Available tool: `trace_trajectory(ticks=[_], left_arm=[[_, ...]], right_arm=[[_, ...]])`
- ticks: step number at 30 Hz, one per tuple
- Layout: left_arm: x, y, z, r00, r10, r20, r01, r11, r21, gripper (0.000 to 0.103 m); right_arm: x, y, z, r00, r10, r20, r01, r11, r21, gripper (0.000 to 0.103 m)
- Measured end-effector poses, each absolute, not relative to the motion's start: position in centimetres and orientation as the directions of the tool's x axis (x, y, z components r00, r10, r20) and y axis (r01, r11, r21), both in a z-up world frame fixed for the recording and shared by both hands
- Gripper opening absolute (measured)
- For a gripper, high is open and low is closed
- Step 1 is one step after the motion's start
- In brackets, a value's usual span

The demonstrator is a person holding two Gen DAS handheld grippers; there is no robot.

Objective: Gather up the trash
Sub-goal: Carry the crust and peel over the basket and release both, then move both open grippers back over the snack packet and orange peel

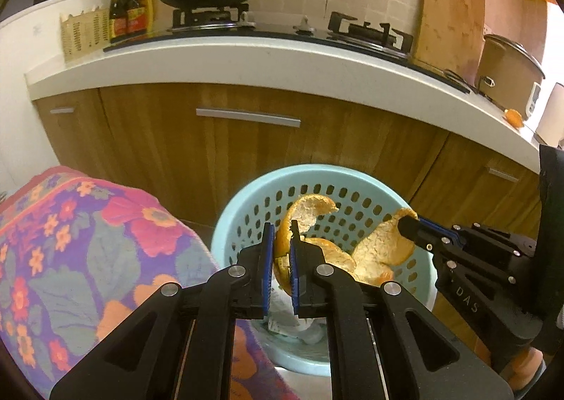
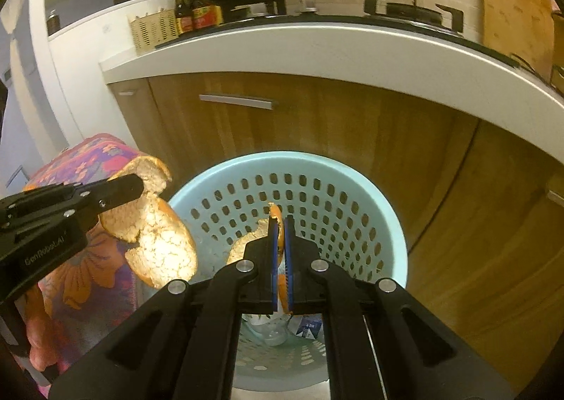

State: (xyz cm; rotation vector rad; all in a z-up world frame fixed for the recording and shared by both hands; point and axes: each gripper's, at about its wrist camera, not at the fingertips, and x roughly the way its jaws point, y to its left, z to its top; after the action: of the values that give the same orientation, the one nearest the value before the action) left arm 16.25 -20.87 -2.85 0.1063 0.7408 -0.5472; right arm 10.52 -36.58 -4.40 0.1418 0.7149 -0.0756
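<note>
Above the blue basket (image 1: 243, 202) we hold two orange peels: left hand-held gripper (image 1: 282, 252) clamps one peel (image 1: 310, 213), right hand-held gripper (image 2: 280, 252) pinches another (image 2: 276, 220). Release remains. At 3 o'clock, one scrap (image 1: 513, 117), probably peel, waits on the worktop (image 1: 282, 63).

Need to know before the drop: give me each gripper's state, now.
Left gripper: shut on orange peel.
Right gripper: shut on a second orange peel, above the blue basket.
</note>
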Motion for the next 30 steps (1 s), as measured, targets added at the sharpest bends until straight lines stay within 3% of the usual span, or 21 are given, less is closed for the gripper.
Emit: trace_trajectory(ticks=[2, 6, 9, 12, 17, 20, 22, 24, 30], left_arm=[[16.2, -21.1, -2.9, 0.6, -0.437, -0.67, 0.513, 0.853, -0.097, 0.008], [16.1, -21.3, -2.9, 0.594, -0.442, -0.672, 0.518, 0.849, -0.1, 0.027], [16.1, -20.8, -2.8, 0.598, -0.451, -0.663, 0.512, 0.851, -0.117, 0.03], [16.0, -20.4, -2.5, 0.604, -0.461, -0.65, 0.503, 0.853, -0.138, 0.04], [15.9, -20.1, -2.1, 0.603, -0.471, -0.644, 0.501, 0.851, -0.154, 0.042], [15.7, -19.8, -1.8, 0.604, -0.474, -0.64, 0.504, 0.85, -0.154, 0.042], [15.5, -19.6, -1.6, 0.608, -0.476, -0.636, 0.504, 0.85, -0.155, 0.042], [15.4, -19.3, -1.3, 0.61, -0.478, -0.632, 0.503, 0.85, -0.158, 0.042], [14.4, -18.0, -0.4, 0.631, -0.471, -0.616, 0.498, 0.855, -0.144, 0.042]], right_arm=[[10.5, -36.8, -4.5, 0.75, -0.017, -0.661, 0.119, 0.987, 0.11, 0.002], [10.4, -37.1, -4.6, 0.745, -0.005, -0.667, 0.126, 0.983, 0.133, 0.003], [10.3, -37.2, -4.6, 0.745, -0.003, -0.667, 0.13, 0.981, 0.141, 0.004], [10.5, -37.6, -4.7, 0.739, 0.033, -0.673, 0.121, 0.976, 0.181, 0.005], [10.5, -37.9, -4.8, 0.726, 0.027, -0.687, 0.136, 0.974, 0.182, 0.007], [10.5, -37.7, -4.7, 0.709, 0.024, -0.705, 0.131, 0.978, 0.165, 0.016], [10.4, -37.7, -4.7, 0.705, 0.023, -0.708, 0.131, 0.978, 0.163, 0.035], [10.1, -37.7, -4.5, 0.708, 0.031, -0.705, 0.132, 0.976, 0.175, 0.048], [9.6, -36.9, -3.5, 0.722, 0.031, -0.691, 0.121, 0.978, 0.171, 0.049]])
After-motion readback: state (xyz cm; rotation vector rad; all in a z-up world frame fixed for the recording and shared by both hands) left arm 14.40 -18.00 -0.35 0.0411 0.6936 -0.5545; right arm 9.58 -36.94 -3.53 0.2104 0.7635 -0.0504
